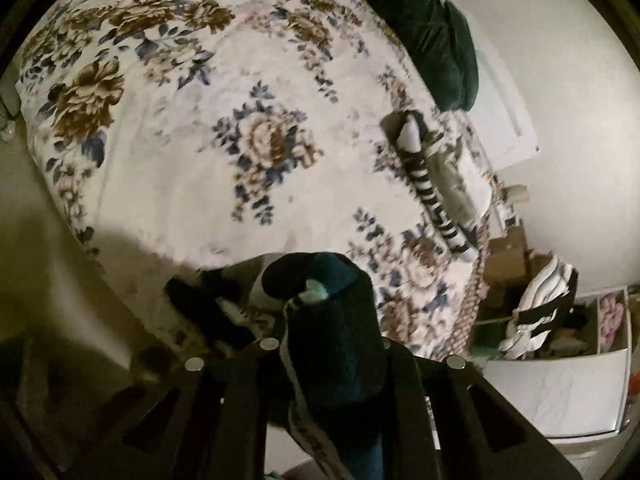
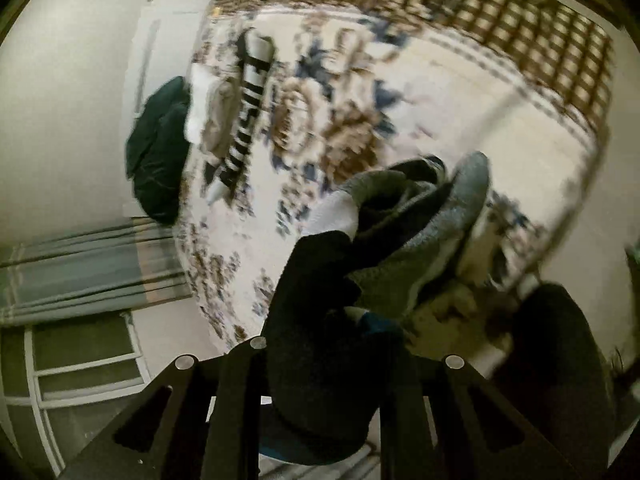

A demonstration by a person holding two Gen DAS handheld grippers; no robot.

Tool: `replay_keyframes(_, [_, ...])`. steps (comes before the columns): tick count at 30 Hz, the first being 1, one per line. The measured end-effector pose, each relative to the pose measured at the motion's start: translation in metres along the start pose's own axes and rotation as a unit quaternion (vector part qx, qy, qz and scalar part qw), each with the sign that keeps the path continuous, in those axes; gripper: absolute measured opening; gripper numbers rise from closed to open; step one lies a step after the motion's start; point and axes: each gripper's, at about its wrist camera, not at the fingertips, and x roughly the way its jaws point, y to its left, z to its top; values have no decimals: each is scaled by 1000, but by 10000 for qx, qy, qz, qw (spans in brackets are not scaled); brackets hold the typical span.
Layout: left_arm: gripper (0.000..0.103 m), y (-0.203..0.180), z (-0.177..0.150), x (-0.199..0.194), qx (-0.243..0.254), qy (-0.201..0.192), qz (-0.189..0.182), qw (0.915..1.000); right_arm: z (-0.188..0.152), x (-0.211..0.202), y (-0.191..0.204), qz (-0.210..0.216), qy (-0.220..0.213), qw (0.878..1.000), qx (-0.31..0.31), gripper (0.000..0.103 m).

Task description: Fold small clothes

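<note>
Dark teal-black knit is filling both close views: a dark sock is sitting pinched in the left tongs, jaws nearly closed on the fabric, w/ a pale mint tip showing just by the teal toe. The sock is hanging above the near edge of the bed, off the floral bedspread, not lying on it. In the right wrist view the right tongs are likewise nearly closed on dark fabric; can't tell if it's the same sock or its pair. Just beyond that, a grey-and-white sock is bunching w/ more dark cloth, also above the bed's near side; whether it is touching the bedspread can't be made out. Farther across the bed, well apart from the held sock, a black-and-white striped sock is lying stretched out beside some pale folded items. A dark green cushion is resting at the bed's far corner. Beside the bed, a white bin is holding mixed bits. Both views are blurring.
</note>
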Motion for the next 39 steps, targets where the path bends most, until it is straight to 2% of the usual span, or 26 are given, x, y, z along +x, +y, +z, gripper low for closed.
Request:
replay_keyframes(2, [11,3,2,16,5,56,45,10000,2,12,-7,-70,45,9999,103,18])
replay_keyframes(5, [11,-2,15,60,34,47,34,10000,20,37,-10,-125,-41,9997,202,18])
replay_keyframes(10, [11,-26,51,136,237,-127,-32,9996,87,104,7,-124,-315,9992,194,18])
replay_keyframes(12, [11,-37,71,175,164,-158,-155,9996,117,133,17,-120,-406,9989,176,18])
replay_keyframes(15, [13,-47,97,229,170,-40,-73,9998,158,176,27,-198,-425,9988,133,19])
replay_keyframes(17, [15,-46,109,257,126,126,226,9996,181,204,28,-205,-292,9993,146,25])
replay_keyframes(18, [20,-43,113,268,98,158,450,9988,189,215,26,-250,-202,9993,212,29])
replay_keyframes(19, [32,-42,115,274,122,134,532,9984,195,223,26,-241,-104,9994,209,36])
replay_keyframes(20, [40,-40,116,278,146,118,642,9978,201,229,27,-217,-71,9997,134,55])
replay_keyframes(21, [61,-37,117,278,124,90,729,9972,203,228,28,-169,-151,9997,69,71])
replay_keyframes(22, [80,-36,116,275,108,49,705,9974,205,228,31,-79,-173,9998,-13,77])
replay_keyframes(23, [83,-36,114,270,112,-22,661,9977,207,227,33,-37,-152,9998,-99,83])
replay_keyframes(25, [84,-36,109,252,177,-157,581,9980,208,223,38,-40,-136,9995,-269,85])
replay_keyframes(29, [85,-34,90,228,144,-168,423,9989,203,206,44,-138,17,9981,-594,85])
replay_keyframes(33, [85,-40,84,246,112,148,467,9987,195,221,43,-81,619,9967,-529,85])
replay_keyframes(35, [85,-46,85,263,54,316,395,9987,196,235,51,-30,757,9951,-635,85])
replay_keyframes(36, [85,-51,88,272,59,363,439,9984,199,243,57,5,783,9947,-670,85])
replay_keyframes(39, [85,-69,106,292,109,297,251,9992,220,262,74,308,568,9966,-503,85])
